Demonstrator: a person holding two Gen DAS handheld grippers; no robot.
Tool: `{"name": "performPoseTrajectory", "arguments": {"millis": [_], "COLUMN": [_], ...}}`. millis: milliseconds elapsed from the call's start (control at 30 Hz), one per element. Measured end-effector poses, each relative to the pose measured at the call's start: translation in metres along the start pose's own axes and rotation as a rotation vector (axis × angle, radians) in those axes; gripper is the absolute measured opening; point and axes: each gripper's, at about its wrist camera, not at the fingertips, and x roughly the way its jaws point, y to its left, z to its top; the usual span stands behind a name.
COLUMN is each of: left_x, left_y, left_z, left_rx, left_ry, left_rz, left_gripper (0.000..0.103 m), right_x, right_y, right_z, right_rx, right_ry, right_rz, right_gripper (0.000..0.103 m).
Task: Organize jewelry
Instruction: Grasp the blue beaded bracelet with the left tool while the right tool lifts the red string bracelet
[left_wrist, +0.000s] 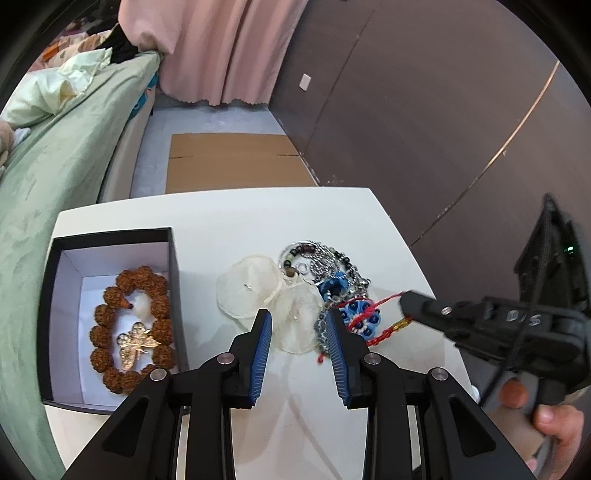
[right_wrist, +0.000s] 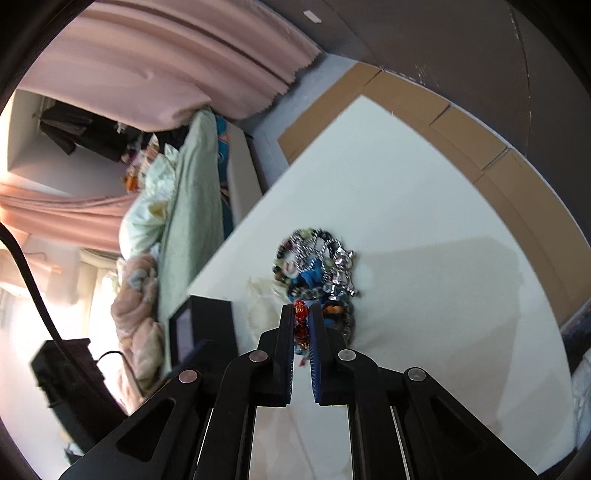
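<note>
I am holding my left tongs (left_wrist: 300, 325) spread wide above the table (left_wrist: 221, 221), gripping nothing; they are hovering over the shell earrings (left_wrist: 269, 295), presumably waiting for the tangle to be thinned. My right tongs (right_wrist: 303, 321) are pinching the red cord (right_wrist: 301, 325), its beads sitting between the pads, likely to draw it clear of the pile (left_wrist: 325, 273). The pile is lying at twelve o'clock from the left tongs. The box (left_wrist: 110, 314), at nine o'clock, is already housing the brown beads (left_wrist: 133, 325) and a gold brooch (left_wrist: 136, 343).
</note>
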Motion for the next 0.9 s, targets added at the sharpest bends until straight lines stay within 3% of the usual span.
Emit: {"name": "performPoseTrajectory", "arguments": {"millis": [333, 733, 867, 900], "left_x": [0.02, 0.039, 0.049, 0.051], "left_y": [-0.013, -0.043, -0.05, -0.052], "left_z": [-0.006, -0.014, -0.015, -0.014], "left_rx": [0.022, 0.097, 0.105, 0.107], "left_ry": [0.048, 0.064, 0.083, 0.084], "left_rz": [-0.002, -0.032, -0.042, -0.037], "left_gripper": [0.032, 0.033, 0.041, 0.047], "right_x": [-0.036, -0.073, -0.078, -0.079], "right_y": [-0.006, -0.02, -0.024, -0.025], "right_z": [-0.001, 0.006, 0.007, 0.008], "right_rx": [0.017, 0.061, 0.068, 0.069], "right_ry": [-0.064, -0.16, -0.167, -0.168], "right_rz": [0.042, 0.033, 0.031, 0.03], "right_gripper": [0.009, 0.009, 0.009, 0.009]}}
